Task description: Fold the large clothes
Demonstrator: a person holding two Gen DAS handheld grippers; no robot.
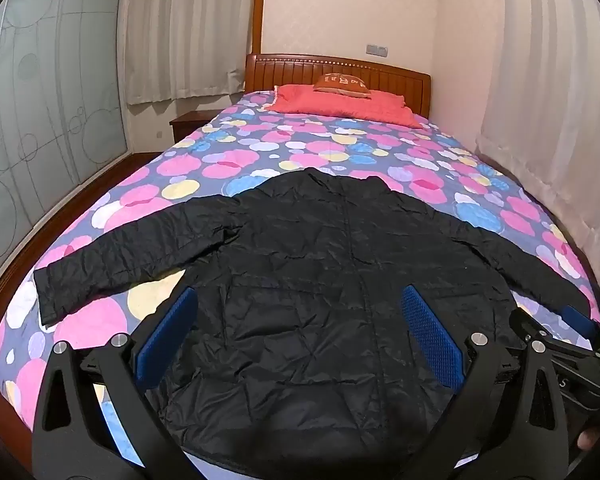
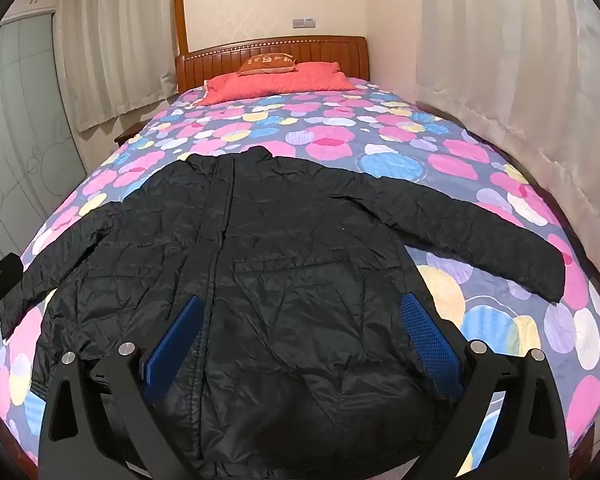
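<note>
A black puffer jacket (image 1: 324, 280) lies flat and face up on the bed, zipped, collar toward the headboard and both sleeves spread out. It also shows in the right wrist view (image 2: 284, 264). My left gripper (image 1: 300, 320) is open and empty, held above the jacket's lower body. My right gripper (image 2: 304, 320) is open and empty, also above the lower body, right of the zipper. The right gripper shows at the right edge of the left wrist view (image 1: 572, 328), near the right sleeve's cuff.
The bed has a quilt (image 1: 340, 152) with pink, blue and yellow circles. Red pillows (image 1: 340, 104) lie by the wooden headboard (image 1: 340, 70). Curtains (image 2: 500, 80) hang close along the right side. A glass wardrobe (image 1: 40, 120) and a nightstand (image 1: 188, 122) stand on the left.
</note>
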